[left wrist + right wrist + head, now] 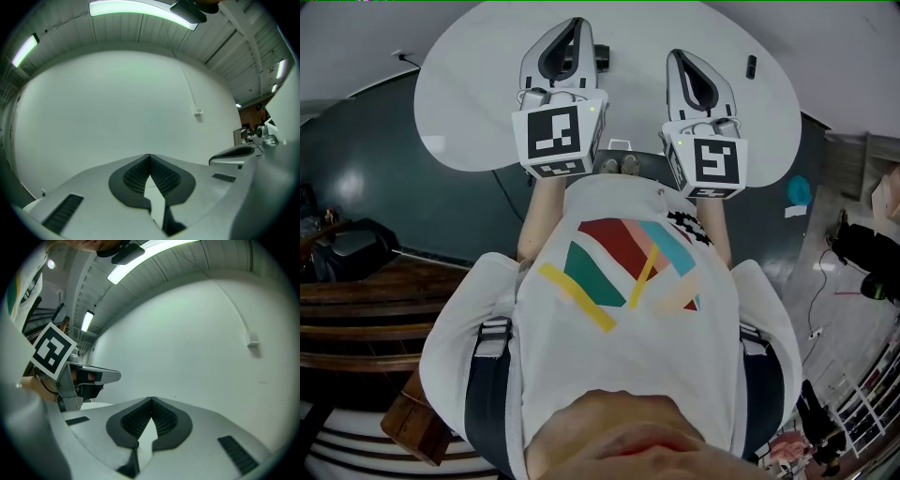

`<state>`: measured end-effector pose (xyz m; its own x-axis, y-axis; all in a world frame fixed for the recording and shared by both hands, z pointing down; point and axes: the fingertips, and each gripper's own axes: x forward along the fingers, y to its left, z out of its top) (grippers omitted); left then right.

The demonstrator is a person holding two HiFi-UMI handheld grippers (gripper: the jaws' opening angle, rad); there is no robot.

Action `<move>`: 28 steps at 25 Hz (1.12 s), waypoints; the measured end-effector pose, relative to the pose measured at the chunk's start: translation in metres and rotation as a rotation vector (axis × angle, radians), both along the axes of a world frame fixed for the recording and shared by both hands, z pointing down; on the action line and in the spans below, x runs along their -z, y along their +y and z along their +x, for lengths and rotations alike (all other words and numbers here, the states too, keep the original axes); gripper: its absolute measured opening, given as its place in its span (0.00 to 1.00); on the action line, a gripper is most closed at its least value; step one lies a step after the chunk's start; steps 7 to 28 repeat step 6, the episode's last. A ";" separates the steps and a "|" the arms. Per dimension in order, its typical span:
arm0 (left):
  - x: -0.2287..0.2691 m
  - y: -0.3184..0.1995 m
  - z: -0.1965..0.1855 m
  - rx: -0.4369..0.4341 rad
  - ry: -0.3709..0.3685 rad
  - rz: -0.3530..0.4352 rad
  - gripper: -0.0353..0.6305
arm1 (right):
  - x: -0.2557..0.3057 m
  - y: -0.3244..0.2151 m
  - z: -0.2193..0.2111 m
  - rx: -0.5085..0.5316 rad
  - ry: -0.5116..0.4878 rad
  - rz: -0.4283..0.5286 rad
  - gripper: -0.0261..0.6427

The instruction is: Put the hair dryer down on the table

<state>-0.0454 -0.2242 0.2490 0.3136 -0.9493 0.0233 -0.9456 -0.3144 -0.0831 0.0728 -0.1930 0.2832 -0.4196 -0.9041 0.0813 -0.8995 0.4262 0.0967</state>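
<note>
In the head view both grippers are held level, side by side, over a round white table (469,103). My left gripper (577,25) is shut with nothing between its jaws; in its own view the dark pads (161,178) meet at the tip (149,155) before a bare white wall. My right gripper (678,56) is shut and empty too, its tip (151,399) closed in front of the same wall. A small dark grey thing (601,56) lies on the table, mostly hidden behind the left gripper; I cannot tell whether it is the hair dryer.
A small black object (751,66) lies on the table's far right. The person's white shirt (628,309) fills the lower head view. Wooden steps (356,309) and a black bag (356,246) lie at the left, and a teal object (799,190) at the right.
</note>
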 end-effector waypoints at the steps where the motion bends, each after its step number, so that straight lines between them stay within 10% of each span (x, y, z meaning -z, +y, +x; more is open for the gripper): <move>1: 0.000 0.001 0.000 -0.002 -0.001 0.002 0.07 | 0.000 0.001 -0.001 0.001 0.001 0.001 0.06; 28: 0.000 0.003 0.002 -0.012 0.001 0.005 0.07 | -0.001 0.003 -0.001 0.000 0.004 0.005 0.06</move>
